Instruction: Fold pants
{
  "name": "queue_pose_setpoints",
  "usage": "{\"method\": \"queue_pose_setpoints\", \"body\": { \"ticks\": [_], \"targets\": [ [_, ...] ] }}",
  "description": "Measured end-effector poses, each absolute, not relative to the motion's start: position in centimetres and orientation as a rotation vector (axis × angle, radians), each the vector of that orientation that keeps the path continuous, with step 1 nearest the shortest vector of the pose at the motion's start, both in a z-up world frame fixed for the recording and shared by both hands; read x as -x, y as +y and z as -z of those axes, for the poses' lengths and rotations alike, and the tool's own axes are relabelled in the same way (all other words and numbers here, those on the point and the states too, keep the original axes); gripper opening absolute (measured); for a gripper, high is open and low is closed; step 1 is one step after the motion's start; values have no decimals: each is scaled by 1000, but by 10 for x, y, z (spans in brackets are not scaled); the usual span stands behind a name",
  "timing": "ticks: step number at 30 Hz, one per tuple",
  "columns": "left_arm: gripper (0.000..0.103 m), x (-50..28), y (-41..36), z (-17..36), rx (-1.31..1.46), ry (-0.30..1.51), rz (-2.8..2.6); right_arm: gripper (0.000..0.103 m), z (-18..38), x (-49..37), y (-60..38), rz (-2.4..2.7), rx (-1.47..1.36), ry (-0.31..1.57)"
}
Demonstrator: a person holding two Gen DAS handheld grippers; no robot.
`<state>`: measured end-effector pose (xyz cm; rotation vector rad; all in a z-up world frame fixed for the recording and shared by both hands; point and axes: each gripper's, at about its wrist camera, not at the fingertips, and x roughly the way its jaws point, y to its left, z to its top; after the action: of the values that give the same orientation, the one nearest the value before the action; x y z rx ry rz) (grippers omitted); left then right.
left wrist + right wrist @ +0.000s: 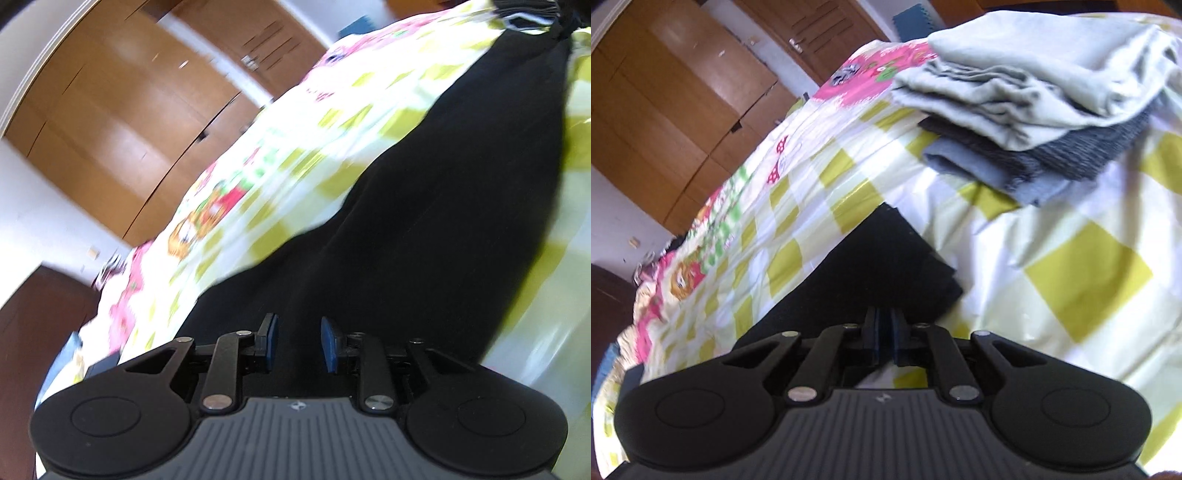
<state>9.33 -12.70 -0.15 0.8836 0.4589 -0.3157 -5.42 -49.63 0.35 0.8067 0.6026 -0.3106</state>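
The black pants point(424, 206) lie stretched along the checked bed sheet point(1071, 266) — the left gripper point(298, 343) above them, fingers apart, the right gripper point(885, 338) pinched together near a hem corner.

Both units same build. Left tongs point(299, 341): matte black body, grey ribbed centre plate with a small white logo, a round raised disc moulded into each rounded shoulder. Black linkage bars on silver pivot pins, two large near the plate, smaller ones further out. Black fingers with blue pads point(328, 343). Right tongs point(885, 338): identical black housing, grey ribbed plate with white mark, silver pins, triangular cutouts in the outer links, blue pads point(874, 339) on black fingers.
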Motion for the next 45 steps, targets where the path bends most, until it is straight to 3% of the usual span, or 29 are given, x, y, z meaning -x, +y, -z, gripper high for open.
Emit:
{"method": "queue_pose_setpoints", "body": {
  "ticks": [2, 7, 13, 16, 21, 26, 35, 40, 45],
  "targets": [
    [42, -93, -141, 1, -908, 444, 348, 22, 1, 57, -501, 294, -856, 581],
    [42, -85, -167, -3, -973, 399, 408, 22, 6, 64, -511, 301, -943, 553],
    [49, -76, -185, 0, -1014, 382, 457, 29, 12, 83, -515, 250, -1084, 543],
    [49, -75, -198, -1, -1008, 386, 474, 39, 16, 80, -512, 207, -1138, 540],
    [49, -79, -208, -1, -952, 427, 499, 40, 25, 57, -507, 244, -1111, 560],
    [49, -83, -210, 6, -931, 458, 526, 56, 33, 49, -502, 245, -1183, 502],
    [49, -82, -208, 7, -917, 451, 560, 45, 39, 90, -512, 269, -1295, 407],
    [49, -82, -207, 7, -907, 450, 567, 47, 33, 79, -506, 304, -1225, 463],
    [49, -86, -207, 8, -889, 454, 571, 53, 39, 59, -509, 300, -1265, 392]
  ]
}}
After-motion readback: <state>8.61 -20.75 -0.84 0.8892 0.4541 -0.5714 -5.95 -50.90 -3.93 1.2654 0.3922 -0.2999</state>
